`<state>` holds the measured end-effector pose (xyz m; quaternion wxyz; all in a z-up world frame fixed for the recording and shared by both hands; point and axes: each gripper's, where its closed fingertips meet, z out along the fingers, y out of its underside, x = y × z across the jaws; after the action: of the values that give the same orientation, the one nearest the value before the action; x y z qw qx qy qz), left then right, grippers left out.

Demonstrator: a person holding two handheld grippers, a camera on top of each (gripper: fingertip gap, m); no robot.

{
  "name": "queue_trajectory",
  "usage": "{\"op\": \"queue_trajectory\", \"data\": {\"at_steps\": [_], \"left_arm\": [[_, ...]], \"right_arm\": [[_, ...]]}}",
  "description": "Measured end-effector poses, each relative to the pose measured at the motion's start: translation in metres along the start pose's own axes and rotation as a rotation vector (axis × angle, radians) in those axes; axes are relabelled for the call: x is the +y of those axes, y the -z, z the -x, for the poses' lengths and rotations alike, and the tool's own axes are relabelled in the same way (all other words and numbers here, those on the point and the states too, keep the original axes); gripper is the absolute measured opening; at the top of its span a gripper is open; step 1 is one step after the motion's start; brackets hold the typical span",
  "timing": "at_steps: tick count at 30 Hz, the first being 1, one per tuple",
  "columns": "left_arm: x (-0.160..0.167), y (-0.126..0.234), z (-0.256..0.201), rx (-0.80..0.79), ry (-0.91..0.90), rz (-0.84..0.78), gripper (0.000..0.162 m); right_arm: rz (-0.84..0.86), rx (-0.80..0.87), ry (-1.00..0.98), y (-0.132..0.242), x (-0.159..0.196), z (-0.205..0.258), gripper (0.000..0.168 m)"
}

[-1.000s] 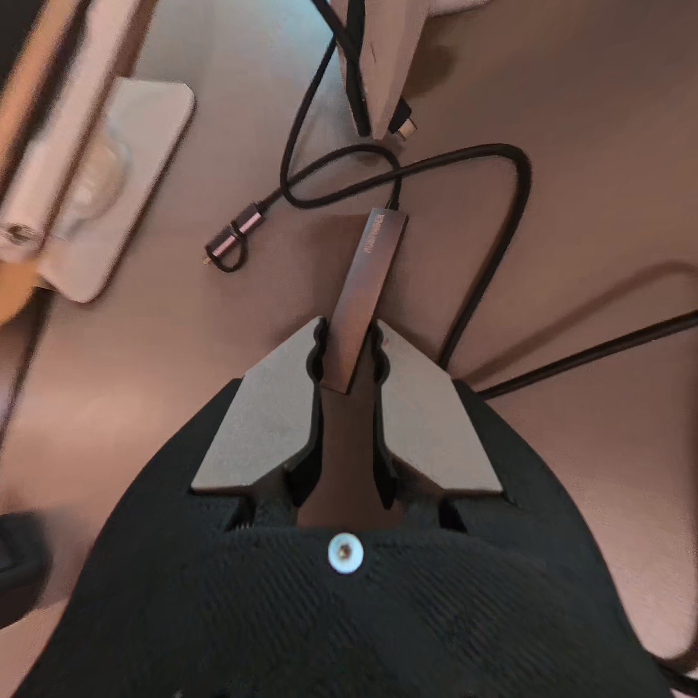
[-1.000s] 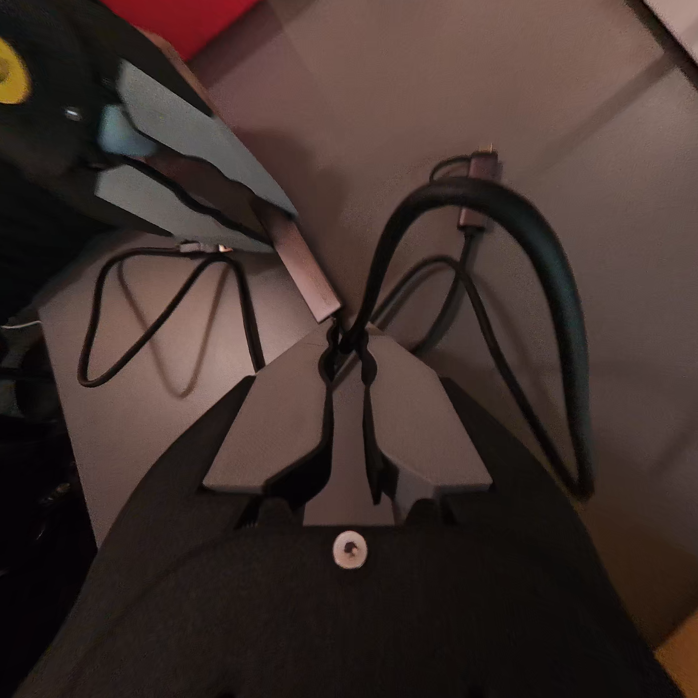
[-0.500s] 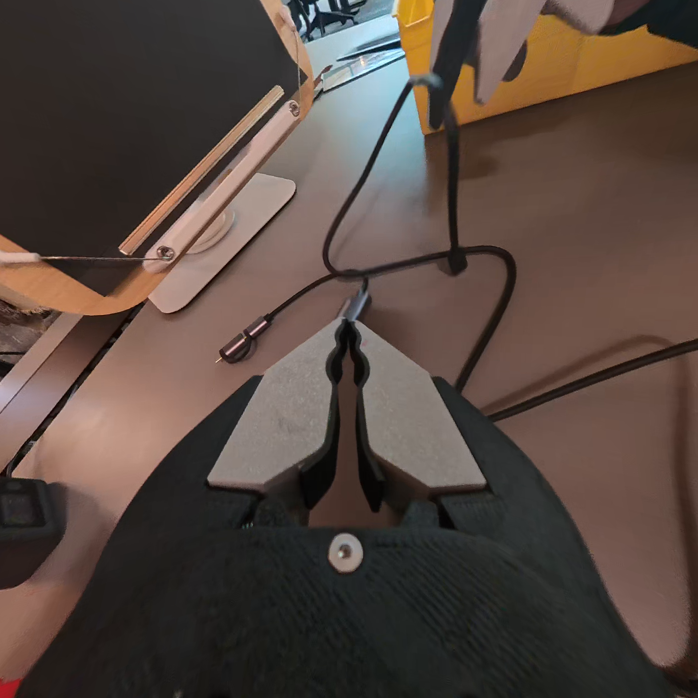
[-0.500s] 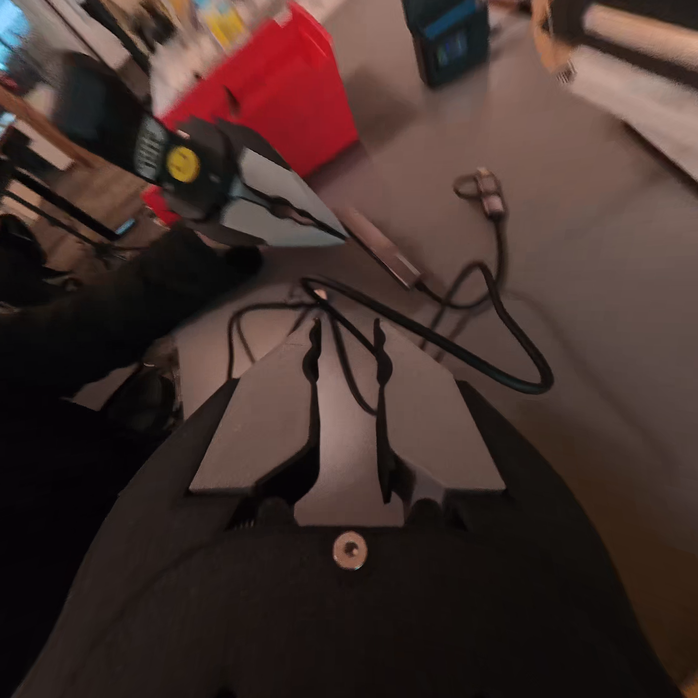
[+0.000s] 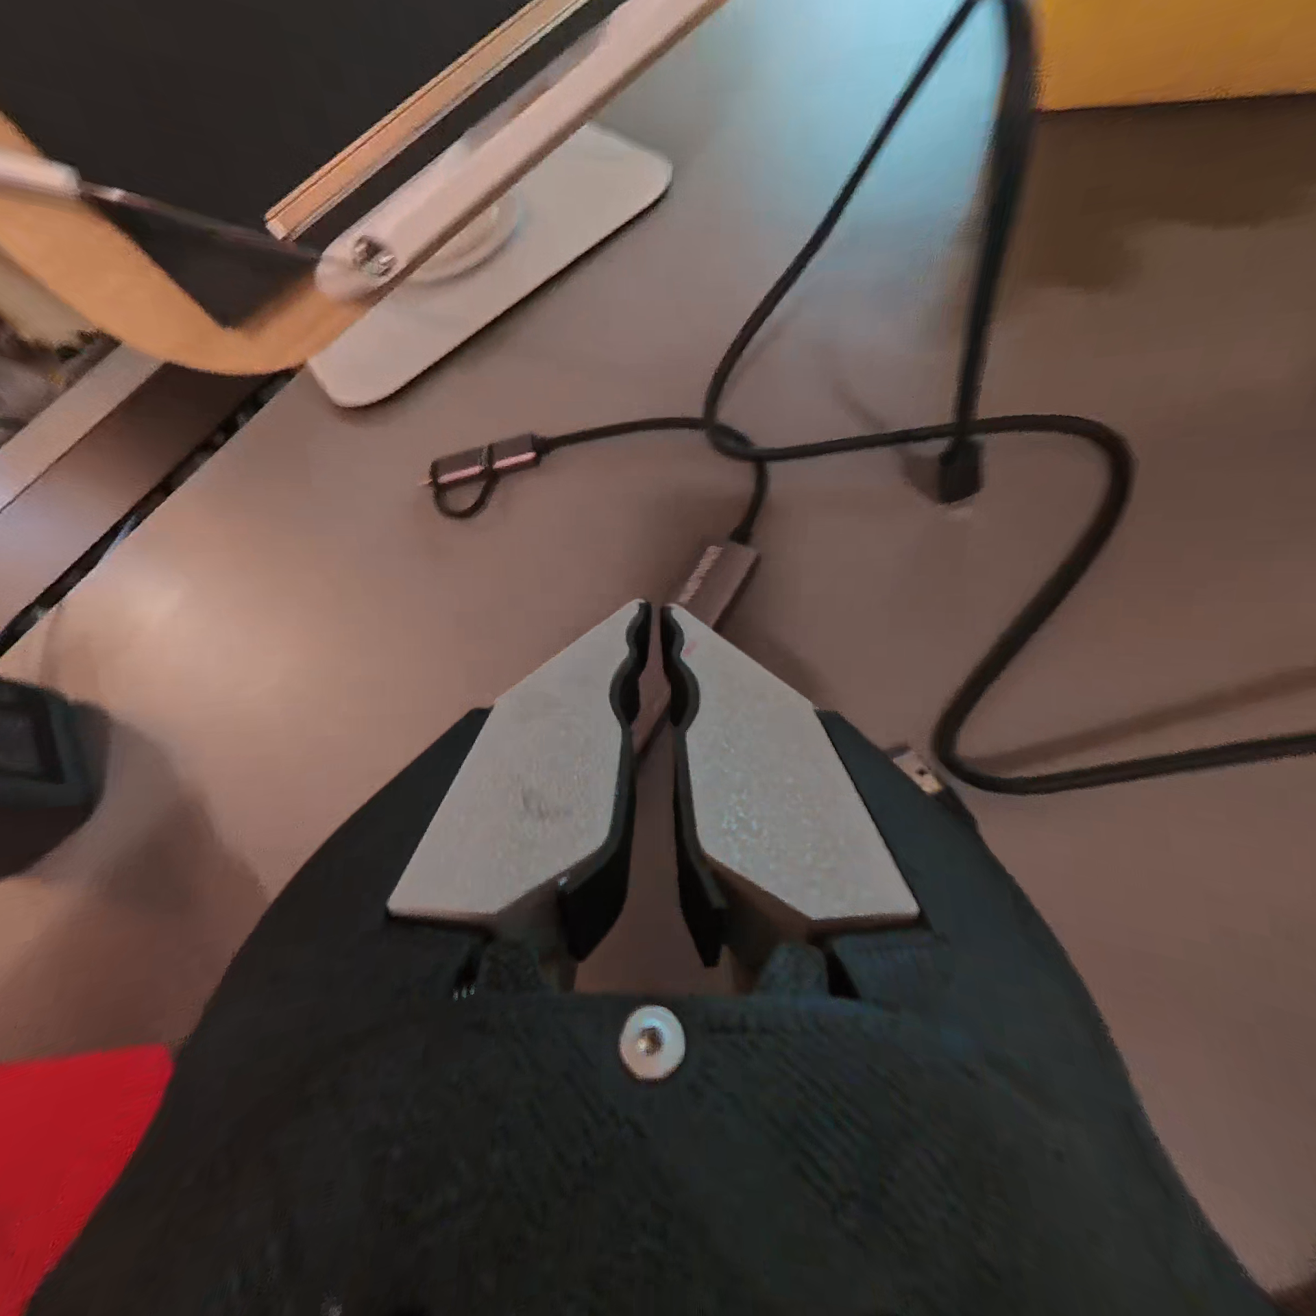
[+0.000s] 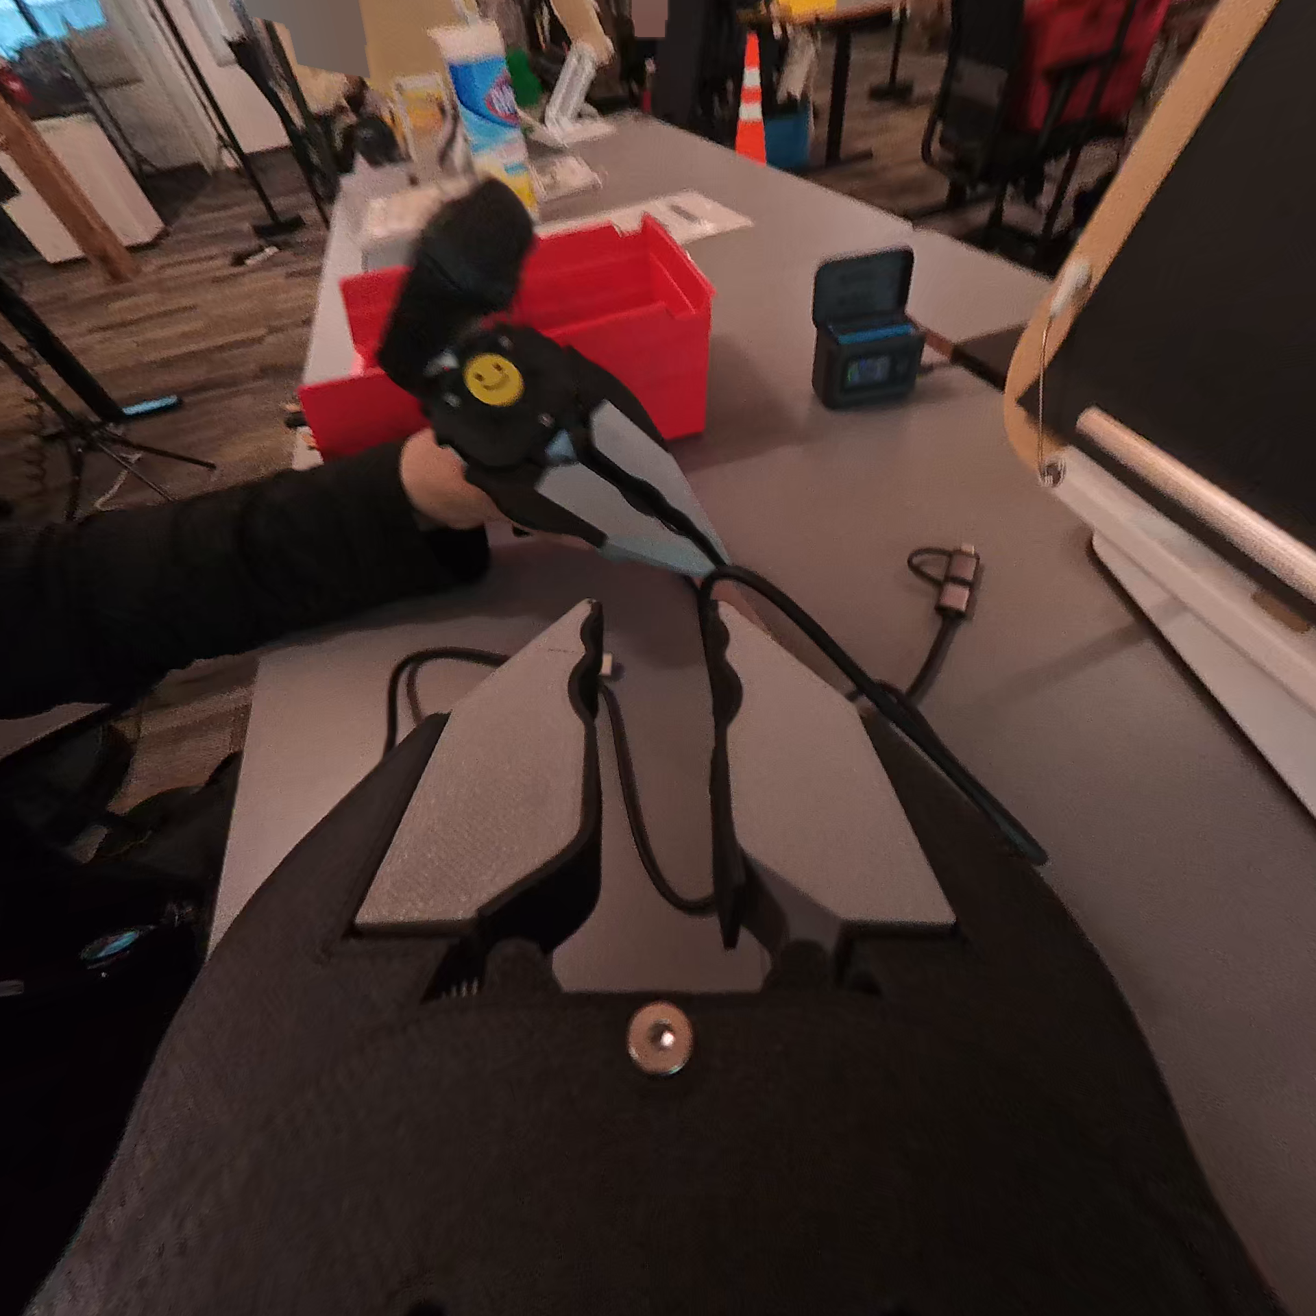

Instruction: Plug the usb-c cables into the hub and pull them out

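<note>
Since half a second ago the right gripper [image 6: 651, 612] has tipped up and spread its fingers wider, so its view now takes in the room beyond the worktop [image 6: 890, 513]. It is released. One thin black cable [image 6: 712, 683] runs down along the inner face of its right finger, and I cannot tell whether it is merely touching it.

A person's hand [image 6: 441, 477], in a black sleeve, reaches in from the left and angles the left gripper [image 5: 655, 612] down toward the worktop. That gripper is clenched on the one slim grey hub [image 5: 719, 580], whose far end sticks out past the tips, low over the worktop. A lead leaves that end.

Three cable ends show in the left wrist view:
- a two-headed adapter plug [image 5: 491, 463] lying flat
- a black plug [image 5: 958, 477] hanging down to the surface
- a silver plug [image 5: 918, 773] beside the gripper body

The hub's side carries small print, too blurred to read. A yellow smiley sticker [image 6: 493, 377] sits on the left gripper.

Behind it are one red bin [image 6: 627, 313], one small dark case [image 6: 865, 342] with its lid up, one orange cone [image 6: 751, 107] and a labelled white-and-blue container [image 6: 491, 121]. A monitor stand [image 5: 498, 235] is at the worktop's edge.
</note>
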<state>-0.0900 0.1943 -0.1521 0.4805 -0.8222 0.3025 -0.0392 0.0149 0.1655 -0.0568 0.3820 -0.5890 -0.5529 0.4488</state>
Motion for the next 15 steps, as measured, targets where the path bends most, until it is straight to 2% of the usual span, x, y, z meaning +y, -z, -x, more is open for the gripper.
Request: {"op": "queue_trajectory", "data": {"at_steps": [2, 4, 6, 7, 9, 10, 12, 15], "left_arm": [[0.001, -0.001, 0.007, -0.016, 0.064, -0.010, 0.007], [0.002, -0.003, 0.011, -0.011, 0.165, -0.019, 0.017], [0.006, -0.005, 0.020, -0.030, 0.238, -0.010, 0.028], [0.009, -0.005, 0.026, -0.057, 0.261, -0.006, 0.031], [0.016, -0.004, 0.038, -0.106, 0.298, 0.010, 0.035], [0.019, -0.004, 0.041, -0.113, 0.314, 0.020, 0.036], [0.021, -0.002, 0.046, -0.119, 0.339, 0.019, 0.037], [0.022, 0.003, 0.053, -0.136, 0.358, 0.001, 0.034]], "right_arm": [[-0.074, -0.093, 0.041, 0.010, -0.016, 0.020, 0.029], [-0.114, -0.271, 0.069, 0.017, -0.024, 0.053, 0.028], [-0.130, -0.347, 0.089, 0.009, -0.027, 0.071, 0.028], [-0.101, -0.324, 0.083, -0.004, -0.024, 0.070, 0.032], [-0.018, -0.245, 0.078, -0.038, -0.016, 0.063, 0.054], [0.033, -0.205, 0.083, -0.055, -0.009, 0.058, 0.058], [0.147, -0.123, 0.107, -0.084, 0.008, 0.041, 0.054], [0.317, 0.029, 0.151, -0.112, 0.038, -0.008, 0.047]]}}
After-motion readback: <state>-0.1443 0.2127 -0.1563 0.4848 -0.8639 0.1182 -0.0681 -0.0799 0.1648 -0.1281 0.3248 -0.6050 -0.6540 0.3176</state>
